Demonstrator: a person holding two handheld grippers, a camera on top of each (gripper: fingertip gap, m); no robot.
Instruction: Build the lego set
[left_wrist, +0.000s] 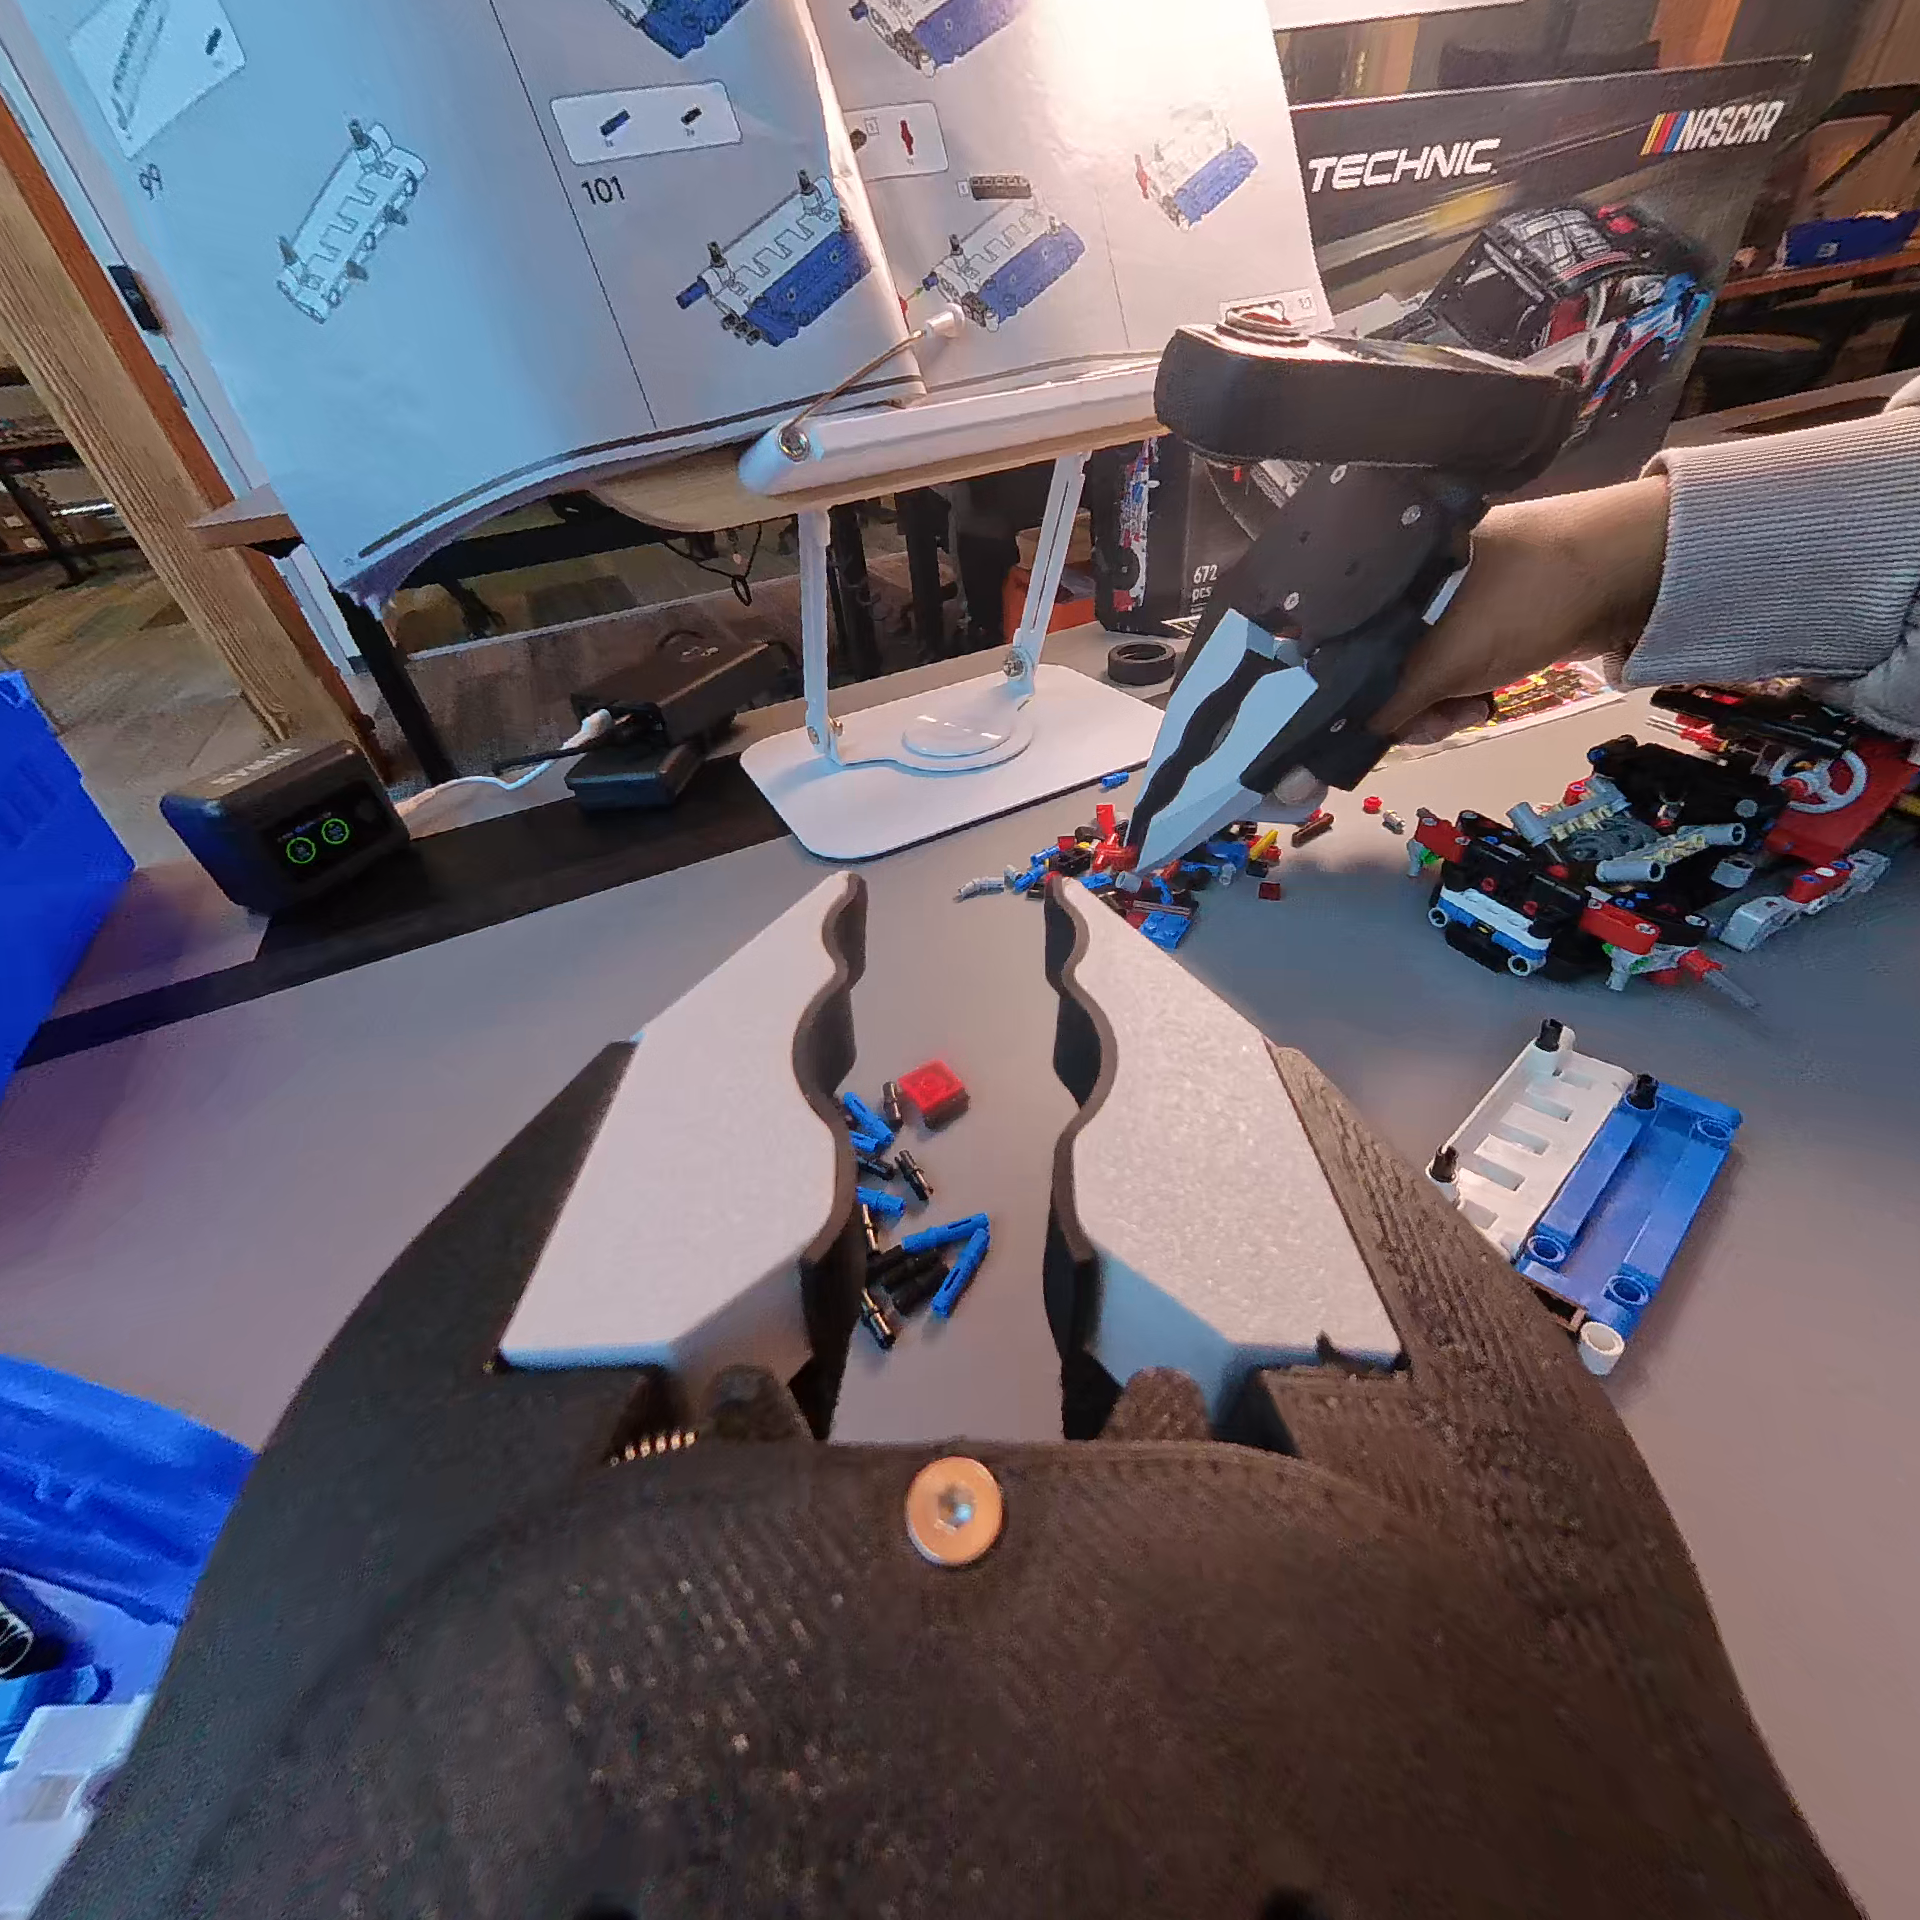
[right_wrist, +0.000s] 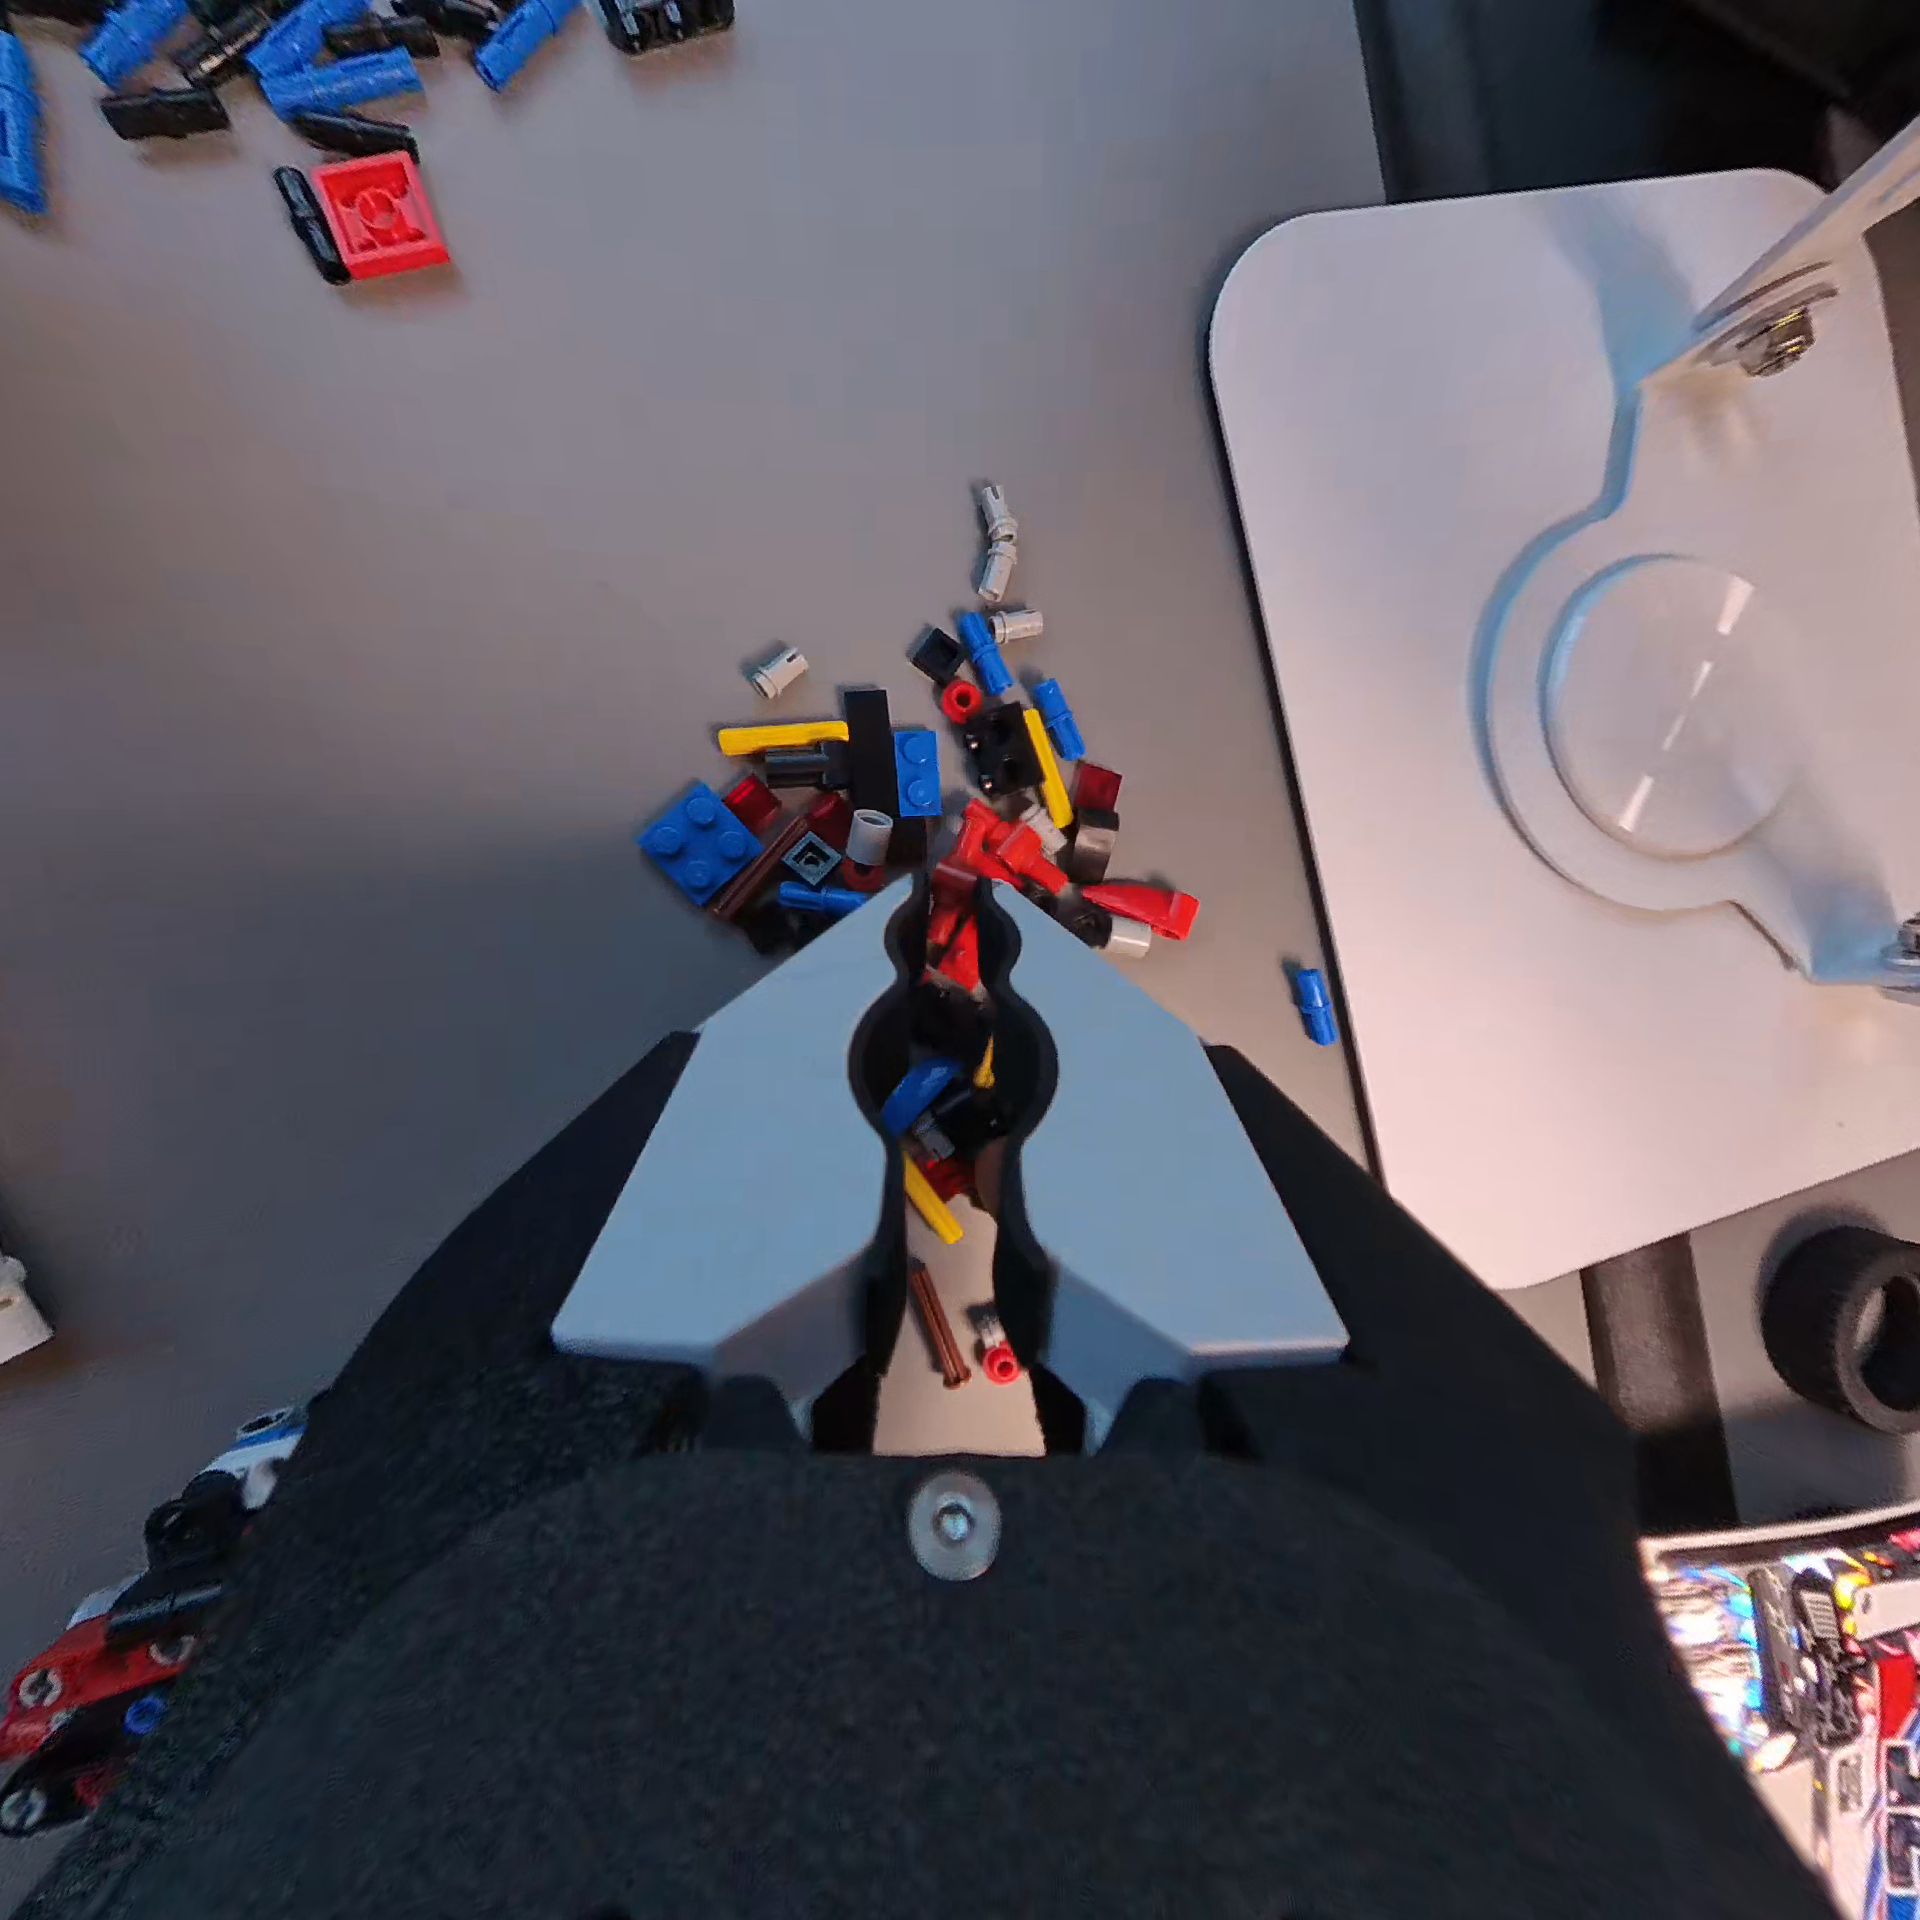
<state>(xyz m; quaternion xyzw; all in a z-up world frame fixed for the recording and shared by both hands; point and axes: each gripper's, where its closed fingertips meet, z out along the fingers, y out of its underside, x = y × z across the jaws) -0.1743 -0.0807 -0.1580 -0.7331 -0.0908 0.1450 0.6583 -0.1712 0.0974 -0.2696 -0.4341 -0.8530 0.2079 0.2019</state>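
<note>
- Writing: I see a printed box at the back right and an open instruction booklet on a white stand; both carry lettering and numbers, which I leave unquoted. A glossy sticker sheet lies at the near right corner in my right wrist view.
- My left gripper: held above the grey counter, tilted down, fingers spread wide with nothing between them. Below the gap lies a cluster of blue and black pins and a red square plate.
- My right gripper: held by a hand in a grey ribbed sleeve, pointing steeply down into the pile of loose pieces. Fingers nearly together, tips against a red piece; I cannot tell whether it is actually pinched.
- Task items: a white-and-blue panel assembly lies flat to my right; the partly built car sits beyond it, near the right edge.
- Room: bare counter lies between the pin cluster and the pile. The stand's base sits just beside the pile; a black tyre rests near the base's corner.
</note>
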